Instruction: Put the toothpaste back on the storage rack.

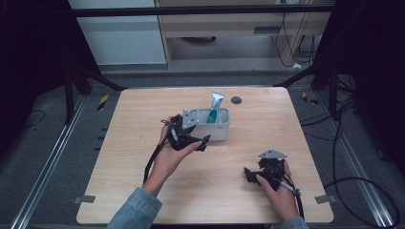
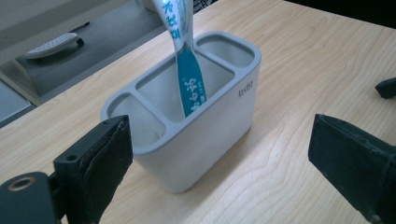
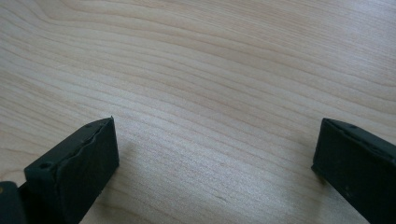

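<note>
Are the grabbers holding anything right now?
No. The left gripper is open near the holder with the toothpaste tube; the right gripper is open over bare table.

The worktop (image 3: 224, 70) shows pale wood grain, smooth with a soft sheen. The holder (image 2: 205, 135) looks like matt plastic, white walls under a grey rim, no glare. The tube (image 2: 189, 79) in it is glossy printed plastic, catching light. The jaws wear matt black pads, slightly rough at the edges. A denim sleeve (image 1: 136, 210) looks like woven cloth.
</note>
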